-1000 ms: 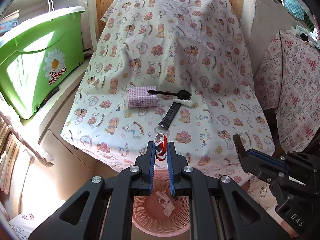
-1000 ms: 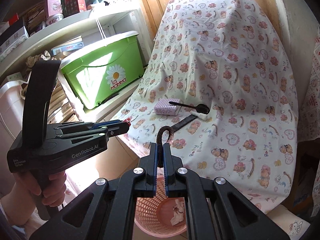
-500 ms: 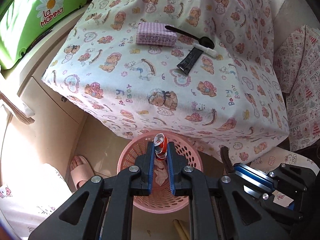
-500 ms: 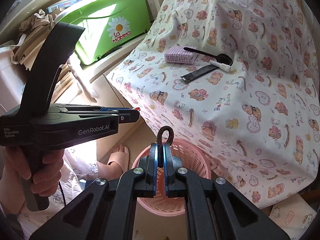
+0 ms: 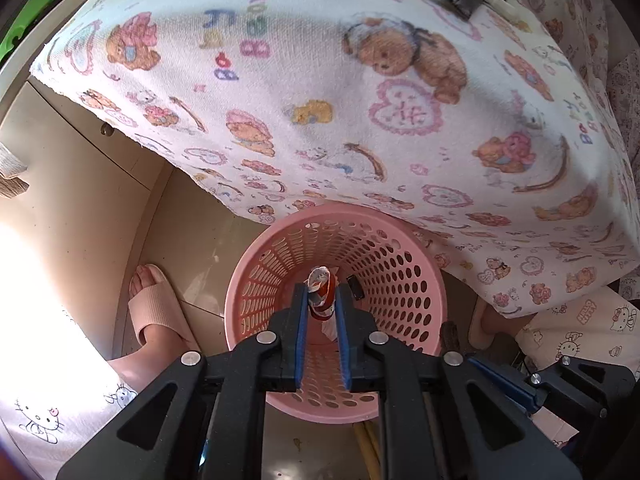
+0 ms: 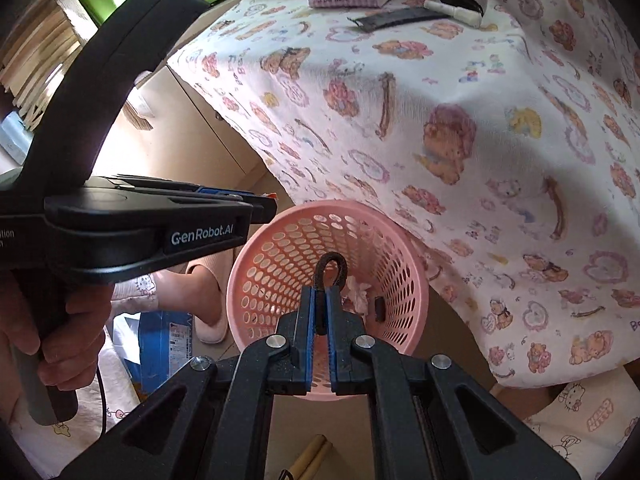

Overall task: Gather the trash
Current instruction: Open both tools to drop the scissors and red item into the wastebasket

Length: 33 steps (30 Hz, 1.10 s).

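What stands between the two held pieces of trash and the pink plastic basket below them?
Nothing visible. The left gripper holds the red-and-white crumpled wrapper and the right gripper holds the dark cord loop, both above the open mouth of the pink perforated basket.

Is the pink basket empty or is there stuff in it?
Not empty. The pink basket stands upright with crumpled white paper and a small dark piece at its bottom.

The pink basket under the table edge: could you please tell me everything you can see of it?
The pink basket is a round, plastic-looking bin with rows of oval holes through its wall and a smooth rim. It stands upright on the floor, partly tucked under the hanging tablecloth. Inside lie crumpled white paper and a small dark piece. Both grippers hover over its opening without touching it.
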Tool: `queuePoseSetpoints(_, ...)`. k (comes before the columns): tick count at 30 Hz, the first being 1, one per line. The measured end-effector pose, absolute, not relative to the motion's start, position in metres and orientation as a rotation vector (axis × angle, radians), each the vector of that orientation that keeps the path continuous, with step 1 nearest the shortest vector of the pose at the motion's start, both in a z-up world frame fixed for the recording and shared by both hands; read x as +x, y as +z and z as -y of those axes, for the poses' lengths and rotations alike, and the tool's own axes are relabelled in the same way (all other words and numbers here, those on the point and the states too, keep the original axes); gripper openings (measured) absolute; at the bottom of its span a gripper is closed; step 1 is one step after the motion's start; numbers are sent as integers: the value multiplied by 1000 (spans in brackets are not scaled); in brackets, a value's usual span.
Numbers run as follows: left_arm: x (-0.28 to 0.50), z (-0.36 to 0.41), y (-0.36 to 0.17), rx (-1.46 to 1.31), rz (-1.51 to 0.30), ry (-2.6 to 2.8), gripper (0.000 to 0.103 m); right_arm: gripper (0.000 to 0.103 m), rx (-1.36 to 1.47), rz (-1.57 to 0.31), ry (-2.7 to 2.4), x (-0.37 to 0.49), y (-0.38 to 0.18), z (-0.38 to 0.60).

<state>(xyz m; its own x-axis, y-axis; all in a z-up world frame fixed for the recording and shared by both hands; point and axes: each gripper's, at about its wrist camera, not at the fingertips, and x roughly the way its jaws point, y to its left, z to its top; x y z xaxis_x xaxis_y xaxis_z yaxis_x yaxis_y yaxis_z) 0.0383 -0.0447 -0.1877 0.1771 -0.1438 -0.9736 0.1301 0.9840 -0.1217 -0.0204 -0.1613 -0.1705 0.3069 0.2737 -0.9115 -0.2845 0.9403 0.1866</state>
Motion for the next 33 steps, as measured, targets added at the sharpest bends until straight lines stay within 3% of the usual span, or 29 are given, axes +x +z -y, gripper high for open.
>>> queuePoseSetpoints(9, 42, 40, -231, 12, -1493, -156, 13, 6, -37, -1333, 325, -11, -225, 152)
queuePoseSetpoints(15, 43, 35, -237, 10, -1509, -145, 15, 6, -56, -1349, 308, -9, -233, 150)
queuePoseSetpoints(19, 42, 33, -233, 18, -1507, -125, 37, 9, -65, -1361, 292, -8, -236, 149)
queuePoseSetpoints(22, 42, 31, -227, 16, -1491, -123, 42, 12, -67, -1365, 277, -7, -238, 149)
queuePoseSetpoints(26, 42, 29, -213, 24, -1446, -98, 57, 40, -58, -1335, 255, -8, -232, 153)
queuePoseSetpoints(28, 41, 24, -201, 54, -1418, -21, 72, 44, -62, -1319, 249, -7, -226, 154)
queuePoseSetpoints(33, 35, 9, -158, 29, -1280, -7, 75, 46, -37, -1261, 194, -8, -201, 162)
